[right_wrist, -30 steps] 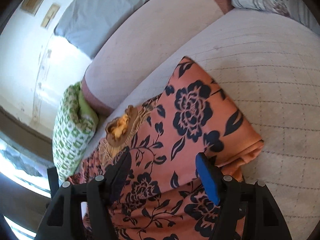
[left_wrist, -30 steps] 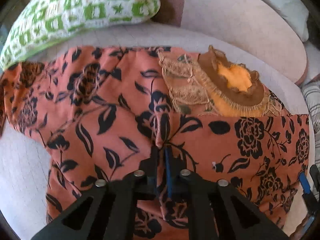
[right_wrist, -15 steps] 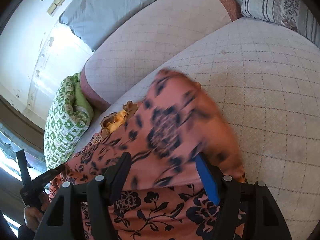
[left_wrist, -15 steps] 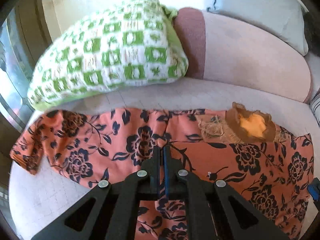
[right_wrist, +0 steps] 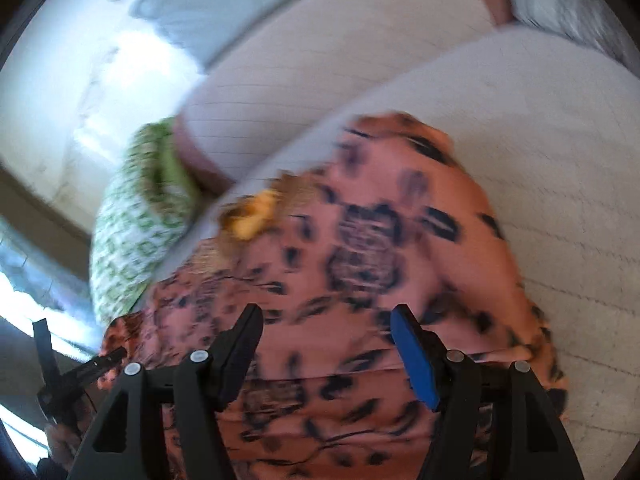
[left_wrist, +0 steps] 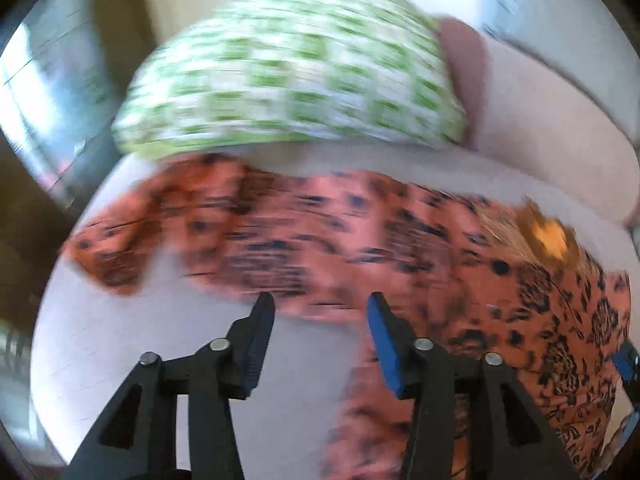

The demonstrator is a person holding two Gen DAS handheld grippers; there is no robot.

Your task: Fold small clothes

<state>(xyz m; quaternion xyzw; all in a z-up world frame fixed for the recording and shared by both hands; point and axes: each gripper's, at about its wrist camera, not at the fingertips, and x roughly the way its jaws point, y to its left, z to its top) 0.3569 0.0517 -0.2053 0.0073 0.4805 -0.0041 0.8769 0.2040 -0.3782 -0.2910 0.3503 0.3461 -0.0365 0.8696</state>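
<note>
Left gripper [left_wrist: 316, 312], jaws opening with nothing between them, hovers just short of the orange flowered garment [left_wrist: 360, 248], whose long axis runs crosswise on the sofa seat [left_wrist: 120, 360], while the right gripper [right_wrist: 326, 324] stands open and empty over its far half.

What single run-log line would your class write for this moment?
left gripper: fingers opening, nothing between | right gripper: open above floral garment | garment: spread on sofa seat
</note>
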